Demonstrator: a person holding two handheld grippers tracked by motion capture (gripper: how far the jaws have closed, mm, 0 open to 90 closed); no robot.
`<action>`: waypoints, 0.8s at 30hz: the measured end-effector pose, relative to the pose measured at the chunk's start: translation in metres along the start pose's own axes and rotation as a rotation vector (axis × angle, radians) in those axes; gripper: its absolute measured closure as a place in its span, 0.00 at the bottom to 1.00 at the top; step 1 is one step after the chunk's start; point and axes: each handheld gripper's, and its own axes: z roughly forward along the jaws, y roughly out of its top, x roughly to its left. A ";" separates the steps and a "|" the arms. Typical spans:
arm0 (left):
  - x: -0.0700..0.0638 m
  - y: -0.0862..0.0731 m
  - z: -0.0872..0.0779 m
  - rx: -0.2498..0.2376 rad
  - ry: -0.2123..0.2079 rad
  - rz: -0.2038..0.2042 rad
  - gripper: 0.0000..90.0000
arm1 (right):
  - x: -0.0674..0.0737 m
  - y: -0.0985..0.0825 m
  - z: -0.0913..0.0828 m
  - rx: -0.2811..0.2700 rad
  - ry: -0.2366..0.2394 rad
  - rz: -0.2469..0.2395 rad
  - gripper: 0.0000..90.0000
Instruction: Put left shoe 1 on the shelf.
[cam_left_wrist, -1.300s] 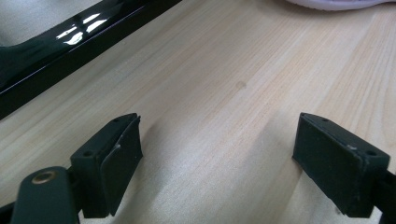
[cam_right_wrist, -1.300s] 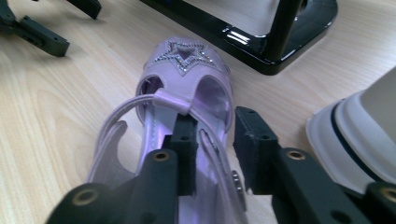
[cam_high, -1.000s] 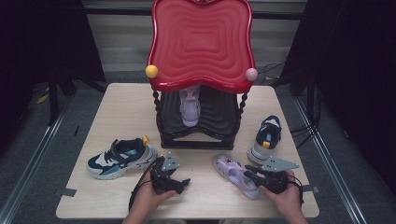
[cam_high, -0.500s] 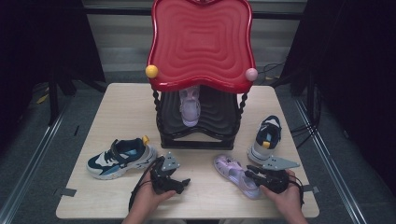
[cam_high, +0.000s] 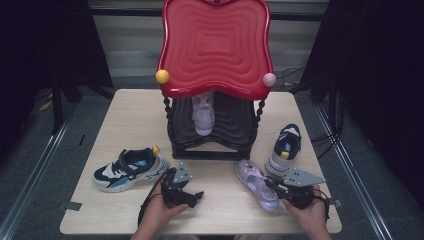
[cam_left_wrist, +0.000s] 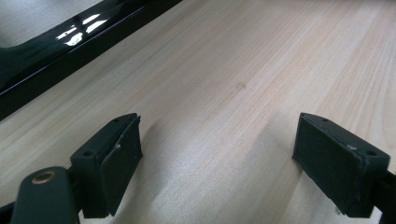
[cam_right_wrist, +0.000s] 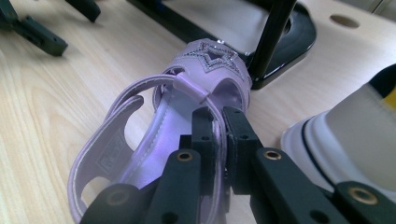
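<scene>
High view, sandal: a lilac sandal (cam_high: 257, 182) lies on the desk (cam_high: 125, 115) near its front edge, just in front of the rack's right corner, toe toward the rack.
Right gripper view, grip: the right gripper (cam_right_wrist: 219, 128) has just been closing, and its fingers (cam_right_wrist: 238, 135) are clenched on the sandal's (cam_right_wrist: 187, 121) side strap, which sits between them.
Right hand: the right gripper (cam_high: 280, 189) is at the sandal's heel end, held low by a hand (cam_high: 310, 212).
Left gripper: the left gripper (cam_high: 192, 195) rests on the desk well to the left of the sandal; its fingers (cam_left_wrist: 116, 154) are released, spread wide over bare wood (cam_left_wrist: 233, 93).
Rack: a black shoe rack (cam_high: 215, 135) with a red wavy top (cam_high: 215, 45) stands mid-desk, a second lilac sandal (cam_high: 203, 112) on its shelf.
Sneakers: a blue-and-white sneaker (cam_high: 127, 167) lies left of the rack; its mate (cam_high: 284, 147) is just right of the held sandal.
</scene>
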 end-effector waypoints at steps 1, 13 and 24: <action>0.000 0.000 0.000 0.000 0.000 0.000 0.16 | 0.000 0.000 0.000 0.000 0.000 0.000 0.93; 0.000 0.000 0.000 0.000 0.001 0.000 0.16 | 0.011 0.022 -0.015 -0.105 0.006 0.004 0.93; 0.000 0.000 0.000 0.000 0.000 0.000 0.16 | 0.015 0.040 -0.020 -0.158 -0.012 0.019 0.93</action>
